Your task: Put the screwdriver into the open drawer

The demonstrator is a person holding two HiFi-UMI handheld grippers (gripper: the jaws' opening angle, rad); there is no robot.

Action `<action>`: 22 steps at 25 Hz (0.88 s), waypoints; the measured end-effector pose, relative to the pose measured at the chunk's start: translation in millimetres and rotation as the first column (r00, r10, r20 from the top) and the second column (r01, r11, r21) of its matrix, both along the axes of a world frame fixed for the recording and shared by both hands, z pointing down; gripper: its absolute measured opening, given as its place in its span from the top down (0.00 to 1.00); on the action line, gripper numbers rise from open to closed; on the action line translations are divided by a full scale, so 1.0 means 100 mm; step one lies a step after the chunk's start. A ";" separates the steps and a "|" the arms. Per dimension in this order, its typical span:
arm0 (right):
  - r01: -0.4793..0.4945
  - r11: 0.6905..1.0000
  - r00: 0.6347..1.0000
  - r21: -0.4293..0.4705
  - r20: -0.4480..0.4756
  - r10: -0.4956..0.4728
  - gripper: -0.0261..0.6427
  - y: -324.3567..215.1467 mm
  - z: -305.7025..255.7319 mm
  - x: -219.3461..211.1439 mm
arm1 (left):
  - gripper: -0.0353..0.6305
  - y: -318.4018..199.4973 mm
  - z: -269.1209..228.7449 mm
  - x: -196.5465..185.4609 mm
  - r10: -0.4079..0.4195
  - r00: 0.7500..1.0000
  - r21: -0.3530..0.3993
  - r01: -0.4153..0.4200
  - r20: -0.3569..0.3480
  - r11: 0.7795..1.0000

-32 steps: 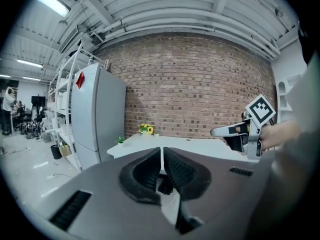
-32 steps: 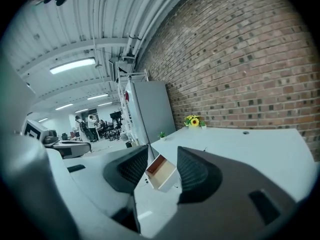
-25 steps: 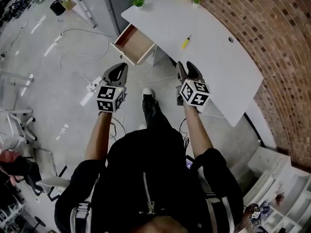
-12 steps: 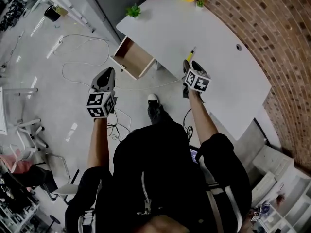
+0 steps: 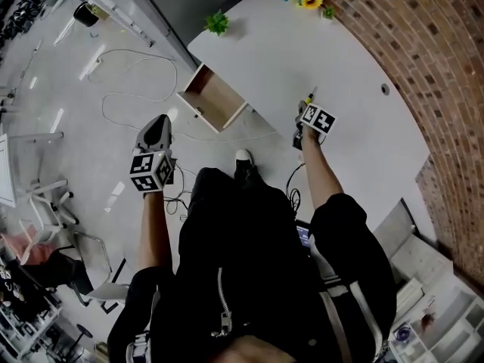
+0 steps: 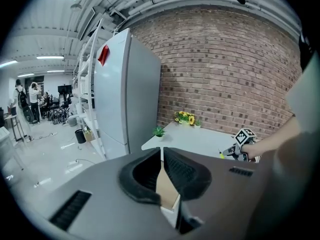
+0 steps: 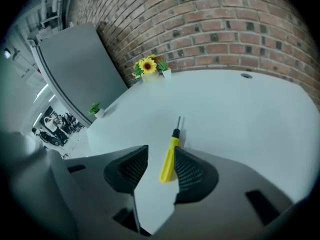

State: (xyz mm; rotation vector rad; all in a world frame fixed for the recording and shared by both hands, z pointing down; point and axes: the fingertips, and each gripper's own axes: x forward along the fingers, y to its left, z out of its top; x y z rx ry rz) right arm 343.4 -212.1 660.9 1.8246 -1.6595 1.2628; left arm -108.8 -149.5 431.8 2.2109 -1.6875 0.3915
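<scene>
Screwdriver (image 7: 170,156) lying on the white desk (image 7: 240,114) between the right gripper's (image 7: 161,158) parted jaws.

Right gripper is reaching in over the desk's near edge with its jaws apart. The yellow handle is sitting close against the right-hand pad (image 7: 192,174), the metal tip is pointing away toward the brick wall (image 7: 225,29), and nothing is being clamped. Left gripper (image 6: 161,154) is hanging over the floor, well apart from the desk, with its jaws drawn together on nothing. The open drawer (image 5: 215,98) is jutting out from the desk's left end, lying between the two grippers in the head view. A pot of sunflowers (image 7: 147,66) and a small green plant (image 5: 218,23) are sitting along the desk's far side.
</scene>
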 end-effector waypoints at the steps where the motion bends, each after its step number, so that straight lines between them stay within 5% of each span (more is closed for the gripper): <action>1: -0.006 1.000 1.000 -0.016 -0.001 0.006 0.70 -0.01 0.06 0.01 | 0.89 -0.02 0.01 -0.03 -0.005 1.000 -0.002 0.005 0.000 1.000; 14: -0.133 0.978 0.990 -0.163 0.014 0.137 0.83 0.09 0.43 0.05 | 0.89 -0.36 0.23 -0.36 0.009 1.000 -0.051 -0.011 -0.022 0.999; 22: -0.031 0.999 0.996 -0.026 0.082 0.033 0.83 -0.18 0.17 -0.22 | 0.89 -0.39 0.41 -0.43 0.001 0.999 -0.075 -0.004 -0.048 0.997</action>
